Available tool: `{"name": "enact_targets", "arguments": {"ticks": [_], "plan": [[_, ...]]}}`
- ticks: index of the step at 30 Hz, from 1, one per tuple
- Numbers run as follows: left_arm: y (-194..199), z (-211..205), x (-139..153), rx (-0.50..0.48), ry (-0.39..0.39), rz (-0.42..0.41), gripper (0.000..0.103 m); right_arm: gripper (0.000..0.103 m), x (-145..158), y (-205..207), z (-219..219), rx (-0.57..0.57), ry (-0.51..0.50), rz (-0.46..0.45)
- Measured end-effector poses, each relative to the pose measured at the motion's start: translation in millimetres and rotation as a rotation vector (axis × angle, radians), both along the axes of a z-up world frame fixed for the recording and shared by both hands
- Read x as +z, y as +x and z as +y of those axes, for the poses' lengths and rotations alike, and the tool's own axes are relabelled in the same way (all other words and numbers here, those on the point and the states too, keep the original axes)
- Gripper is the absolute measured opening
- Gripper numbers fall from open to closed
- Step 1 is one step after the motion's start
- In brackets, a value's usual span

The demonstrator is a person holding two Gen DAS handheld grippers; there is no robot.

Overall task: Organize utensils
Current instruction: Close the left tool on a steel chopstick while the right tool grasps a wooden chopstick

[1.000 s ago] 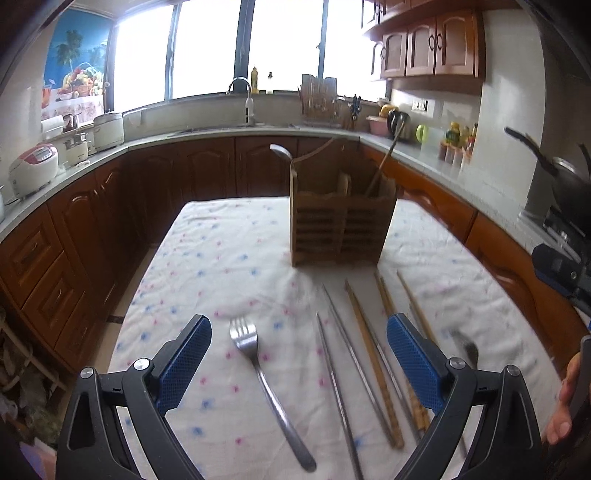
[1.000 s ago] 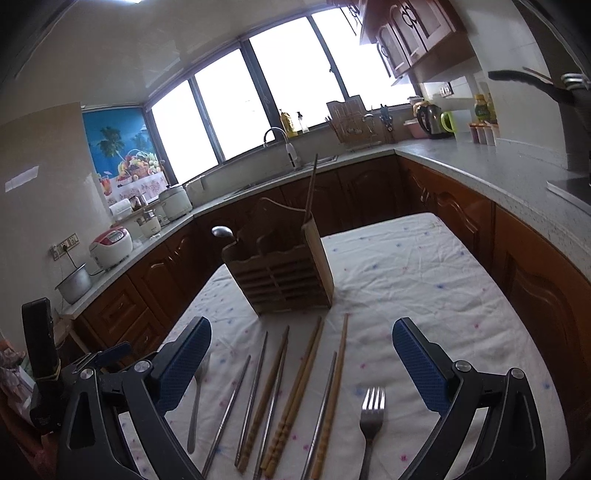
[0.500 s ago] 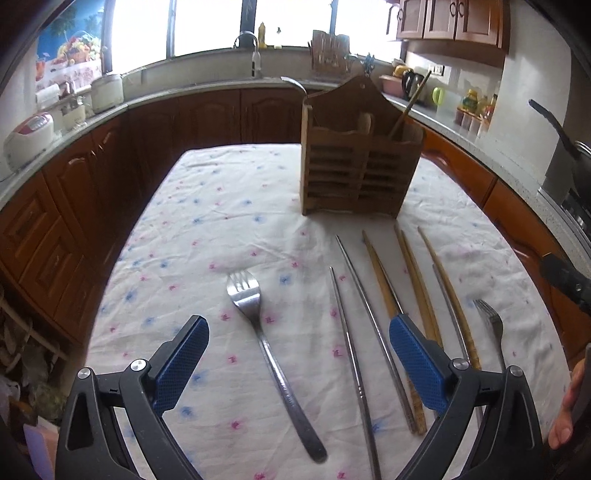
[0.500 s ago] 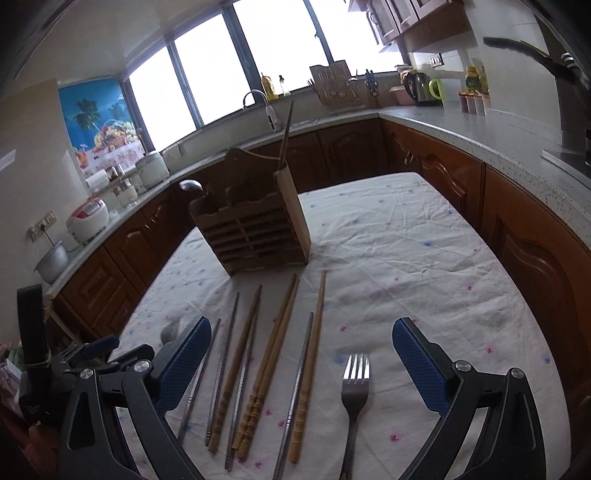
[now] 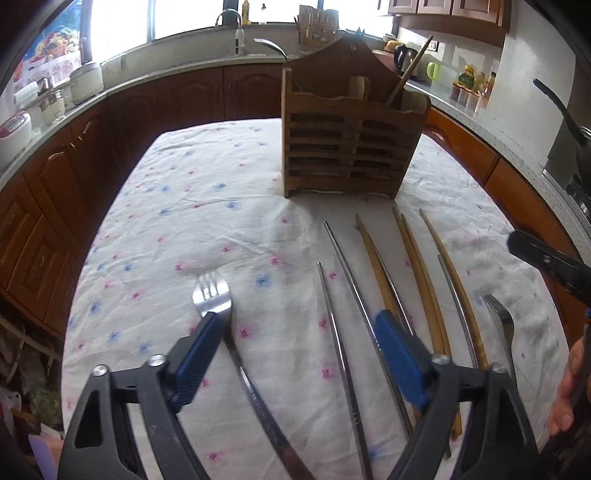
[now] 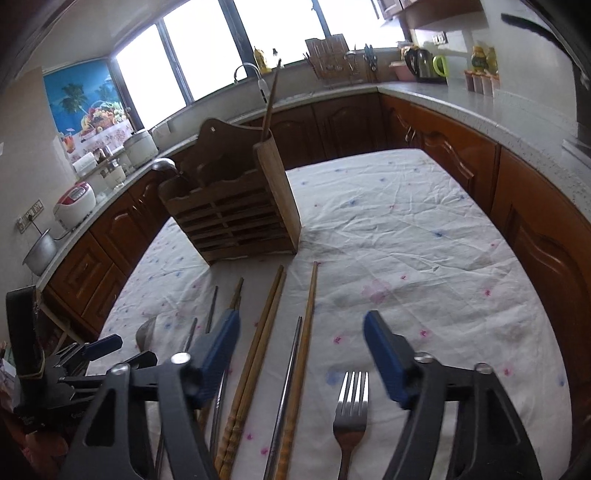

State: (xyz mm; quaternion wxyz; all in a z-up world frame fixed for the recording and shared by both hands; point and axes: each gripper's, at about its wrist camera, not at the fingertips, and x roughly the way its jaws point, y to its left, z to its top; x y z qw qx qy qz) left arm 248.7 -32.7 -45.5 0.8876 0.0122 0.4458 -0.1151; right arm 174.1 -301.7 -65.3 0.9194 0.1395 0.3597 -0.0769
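Observation:
A wooden utensil holder (image 5: pixel 351 147) stands on the floral tablecloth (image 5: pixel 207 206), with a spoon and a stick in it; it also shows in the right wrist view (image 6: pixel 236 214). Several wooden and metal chopsticks (image 5: pixel 413 280) lie in front of it. A steel fork (image 5: pixel 221 317) lies at the left, its handle between my left gripper's (image 5: pixel 295 343) open jaws, the left pad over its neck. A second fork (image 6: pixel 351 402) lies at the right, between my right gripper's (image 6: pixel 301 354) open jaws. Both grippers hang low over the cloth, empty.
Brown kitchen cabinets and a grey counter (image 6: pixel 480 107) curve around the table, with a rice cooker (image 6: pixel 75 205), a kettle (image 6: pixel 421 64) and a sink tap (image 5: pixel 236 26). A pan handle (image 5: pixel 557 107) juts in at the far right. The left gripper shows in the right wrist view (image 6: pixel 88 354).
Both grippers have tilted down and dropped closer to the cloth. Their jaws have narrowed but stay open. The left one now straddles the left fork, the right one the right fork.

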Motion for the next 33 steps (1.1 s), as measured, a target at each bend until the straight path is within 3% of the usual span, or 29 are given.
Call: {"name": "enact_targets", "arguments": {"ticks": [6,10,13,18,21,24,26,29,33], "plan": [[28.0,-11.1,-16.8,-0.035,0.006,0.056,0.058,0.049,-20.2,31.5,-8.9,0.021,0.020,0.072],[44.7,-17.8,-27.1,-0.055,-0.001,0.111,0.034,0.038,-32.9,52.7,-14.1,0.029,0.017,0.117],[53.1,-21.6,-33.6,-0.067,-0.011,0.142,0.033,0.033,-38.7,70.0,-16.0,0.038,0.000,0.143],[57.5,-31.8,-37.4,-0.089,0.036,0.128,0.031,0.024,-50.5,95.7,-22.0,0.034,-0.027,0.195],[58.7,-36.9,-39.7,-0.090,0.077,0.109,0.020,0.021,-54.8,107.7,-19.8,0.038,-0.063,0.219],[57.1,-39.9,-38.9,-0.093,0.084,0.095,0.013,0.009,-55.4,113.5,-11.1,0.045,-0.136,0.251],[56.8,-41.0,-39.3,-0.093,0.092,0.083,0.007,0.006,-56.3,114.8,-9.2,0.053,-0.142,0.252],[56.9,-40.4,-38.1,-0.091,0.084,0.082,0.005,0.005,-54.5,112.7,-11.9,0.065,-0.100,0.234],[53.3,-26.0,-27.4,-0.092,-0.007,0.096,0.004,0.005,-36.0,96.6,-9.2,0.076,-0.042,0.163]]}}
